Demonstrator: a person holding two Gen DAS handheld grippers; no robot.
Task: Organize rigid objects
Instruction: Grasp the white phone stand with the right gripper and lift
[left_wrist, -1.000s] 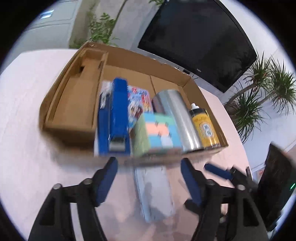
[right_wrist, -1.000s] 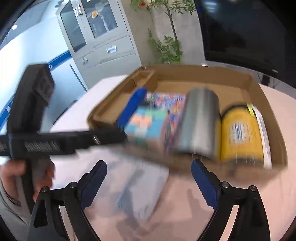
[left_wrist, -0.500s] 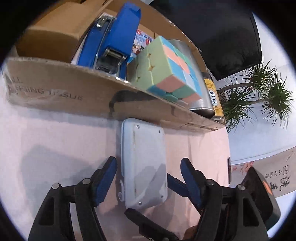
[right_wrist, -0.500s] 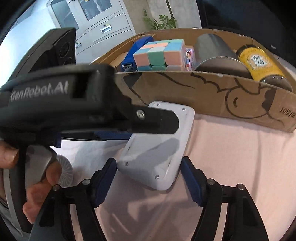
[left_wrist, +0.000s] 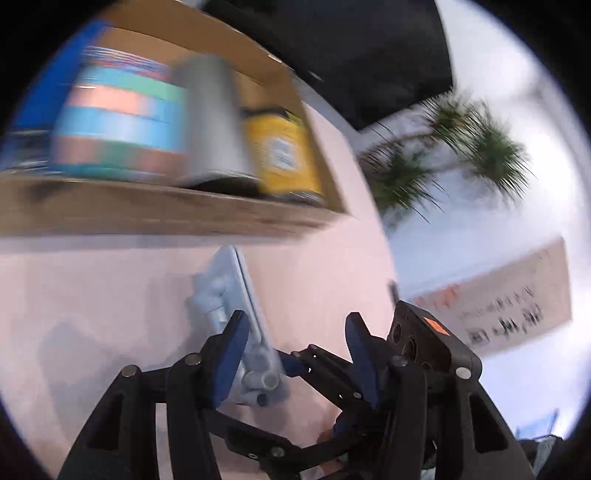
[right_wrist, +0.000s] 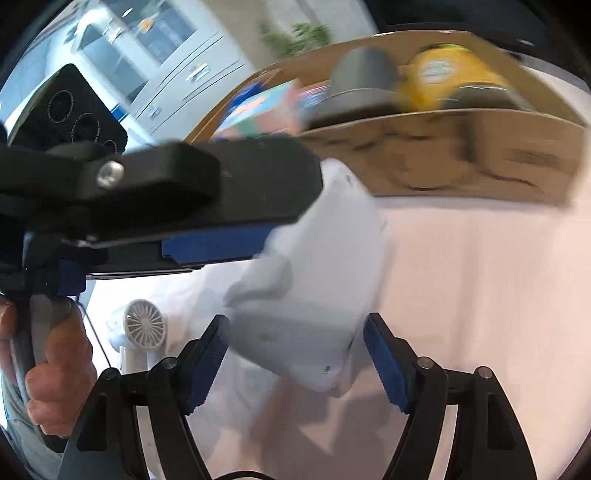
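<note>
Pink worktop (left_wrist: 110, 280) before a cardboard box (left_wrist: 177, 218). White plastic device (right_wrist: 314, 295) — tilted on edge, just before the box wall — touches the left tool (left_wrist: 295, 354), jaws spread; right tool (right_wrist: 295, 365) open around its lower end. Cube (left_wrist: 118, 122), silver cylinder (left_wrist: 218, 125), yellow can (left_wrist: 284, 151) lie boxed.

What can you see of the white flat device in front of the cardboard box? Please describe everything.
The white device is a flat, rounded-corner slab of plastic-looking casing with small screws and a lumpy grey fitting on one face. It is tilted up on edge over the pink table, just before the cardboard box. The left gripper touches one side; the right gripper straddles it, open.
</note>
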